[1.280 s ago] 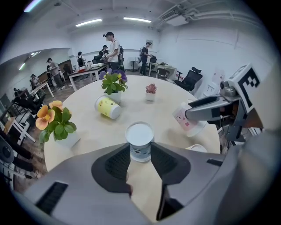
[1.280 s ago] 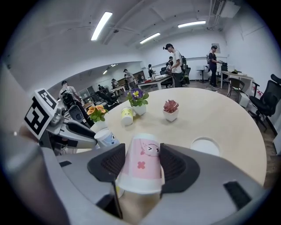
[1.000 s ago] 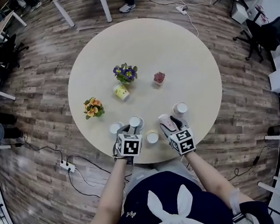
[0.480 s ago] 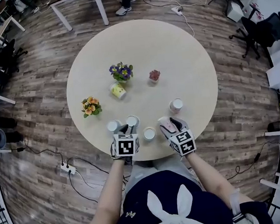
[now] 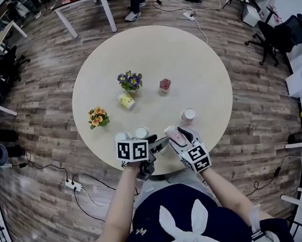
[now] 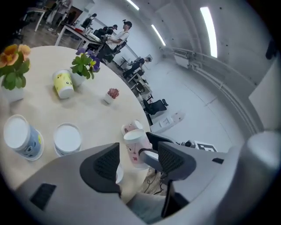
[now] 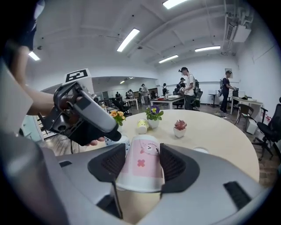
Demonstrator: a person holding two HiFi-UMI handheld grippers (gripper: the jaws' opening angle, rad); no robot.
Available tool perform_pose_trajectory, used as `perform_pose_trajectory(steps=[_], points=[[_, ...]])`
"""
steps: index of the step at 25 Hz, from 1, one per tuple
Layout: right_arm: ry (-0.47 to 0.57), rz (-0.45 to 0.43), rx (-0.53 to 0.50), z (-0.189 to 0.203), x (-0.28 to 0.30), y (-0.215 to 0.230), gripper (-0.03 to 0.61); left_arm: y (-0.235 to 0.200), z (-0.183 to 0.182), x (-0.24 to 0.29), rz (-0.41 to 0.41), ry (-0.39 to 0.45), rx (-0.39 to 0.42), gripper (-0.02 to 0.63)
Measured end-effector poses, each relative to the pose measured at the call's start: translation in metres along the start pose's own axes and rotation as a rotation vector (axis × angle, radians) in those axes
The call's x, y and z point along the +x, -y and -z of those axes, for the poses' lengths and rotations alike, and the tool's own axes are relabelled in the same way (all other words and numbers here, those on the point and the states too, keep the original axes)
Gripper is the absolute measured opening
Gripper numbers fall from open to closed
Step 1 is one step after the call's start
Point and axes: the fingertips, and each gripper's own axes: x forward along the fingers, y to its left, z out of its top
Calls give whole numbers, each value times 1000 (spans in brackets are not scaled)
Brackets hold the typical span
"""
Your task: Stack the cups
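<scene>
Floorboards ran all round a round beige table [image 5: 187, 60], with desks and office chairs at the edges of the head view. Mid-table sat a purple flower pot [image 5: 130, 80], a yellow cup [image 5: 126, 100] on its side just below it, an orange flower pot [image 5: 98, 117] further left and a small red plant [image 5: 165, 84] to the right. Near the lower rim stood a blue-printed cup [image 5: 123, 136] with another cup [image 5: 142, 131] just beside it, and a third cup [image 5: 188, 115] off right. The right gripper [image 7: 139, 169] had its jaws clamped on a tilted pink-printed cup [image 7: 141, 154], held at the table's lower rim. The left gripper [image 6: 138, 160] had just been opening its jaws. They stood wide, pressing on nothing.
</scene>
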Motion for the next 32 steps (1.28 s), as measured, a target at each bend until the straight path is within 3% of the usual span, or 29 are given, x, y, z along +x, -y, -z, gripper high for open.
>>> perform_pose_trajectory(steps=[4, 12, 15, 22, 32], points=[[26, -29, -53, -10, -3, -9, 250, -3, 0, 8, 4, -17, -9, 275], [42, -85, -101, -15, -2, -25, 249, -6, 1, 16, 84, -61, -143, 273], [21, -83, -111, -12, 2, -26, 250, -11, -6, 17, 78, -38, -162, 238], [-79, -53, -105, 9, 10, -6, 247, -5, -9, 32, 31, -92, -12, 216], [-203, -12, -66, 50, 25, 15, 241, -10, 6, 62, 7, -203, 41, 216]])
